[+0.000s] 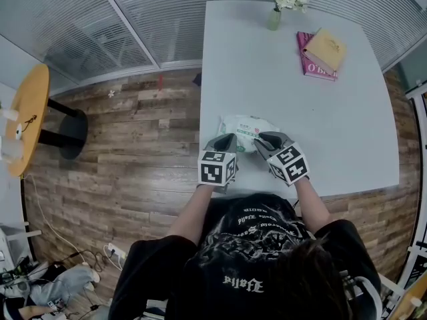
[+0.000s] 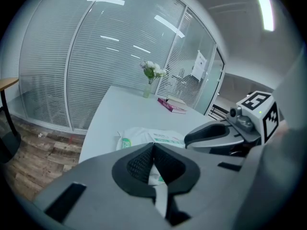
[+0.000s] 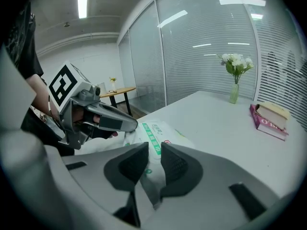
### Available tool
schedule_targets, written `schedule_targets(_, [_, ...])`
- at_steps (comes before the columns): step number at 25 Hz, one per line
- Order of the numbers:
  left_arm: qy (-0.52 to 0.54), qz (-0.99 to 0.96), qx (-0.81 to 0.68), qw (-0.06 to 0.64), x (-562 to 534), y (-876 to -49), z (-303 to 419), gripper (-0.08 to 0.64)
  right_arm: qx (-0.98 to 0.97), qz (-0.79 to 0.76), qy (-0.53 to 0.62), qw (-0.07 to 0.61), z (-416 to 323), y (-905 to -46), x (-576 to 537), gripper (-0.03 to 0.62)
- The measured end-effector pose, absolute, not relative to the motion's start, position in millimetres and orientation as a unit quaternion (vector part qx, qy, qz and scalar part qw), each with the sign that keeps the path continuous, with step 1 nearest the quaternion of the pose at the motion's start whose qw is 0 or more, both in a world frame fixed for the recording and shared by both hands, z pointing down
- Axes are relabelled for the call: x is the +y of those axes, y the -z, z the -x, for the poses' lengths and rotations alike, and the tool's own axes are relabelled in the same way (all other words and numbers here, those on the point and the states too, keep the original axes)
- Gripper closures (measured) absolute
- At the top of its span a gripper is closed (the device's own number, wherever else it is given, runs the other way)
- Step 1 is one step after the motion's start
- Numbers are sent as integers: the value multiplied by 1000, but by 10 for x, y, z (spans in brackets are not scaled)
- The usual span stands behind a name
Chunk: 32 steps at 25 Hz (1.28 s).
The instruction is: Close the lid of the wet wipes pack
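The wet wipes pack [image 1: 245,131], white with a green label, lies flat near the front edge of the white table [image 1: 333,125]. I cannot tell how its lid stands. My left gripper [image 1: 225,141] is at the pack's near left end with its jaws shut and nothing between them. Over the near right end, my right gripper [image 1: 268,140] stands open by a narrow slit and holds nothing. In the left gripper view the pack [image 2: 144,137] shows just beyond the closed pads, with the right gripper [image 2: 216,133] beside it. The right gripper view shows the pack [image 3: 156,133] through the slit.
A small vase of white flowers [image 1: 275,17] stands at the table's far edge, and two stacked books [image 1: 320,53] lie at the far right. A round wooden side table [image 1: 27,115] stands on the plank floor to the left. Glass walls with blinds run behind.
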<state>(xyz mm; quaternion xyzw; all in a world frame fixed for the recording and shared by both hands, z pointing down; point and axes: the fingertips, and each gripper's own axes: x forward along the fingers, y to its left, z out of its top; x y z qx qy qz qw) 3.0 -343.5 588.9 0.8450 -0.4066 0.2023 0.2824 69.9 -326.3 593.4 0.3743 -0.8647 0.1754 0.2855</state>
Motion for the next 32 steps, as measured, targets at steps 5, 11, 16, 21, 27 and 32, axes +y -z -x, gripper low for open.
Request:
schedule_targets(5, [-210, -848, -399, 280, -3417, -5861, -56, 552, -861, -370, -190, 292, -684, -6011, -3241, 540])
schedule_targets(11, [-213, -863, -378, 259, -3361, -5810, -283, 552, -858, -373, -200, 289, -692, -6037, -3256, 549])
schedule_targets(16, [-227, -866, -361, 262, -3332, -5878, -469, 552, -854, -383, -208, 285, -696, -6040, -3249, 554])
schedule_targets(21, [-254, -861, -354, 263, -3346, -5987, -571, 552, -850, -386, -219, 283, -713, -6063, -3229, 566])
schedule_targets(27, [-255, -860, -361, 256, -3343, -6022, -562, 552, -844, -405, -238, 258, -772, -6041, -3128, 581])
schedule_targets(32, [-251, -865, -358, 247, -3338, -6028, -571, 552, -840, -423, -235, 243, -820, -5962, -3069, 583])
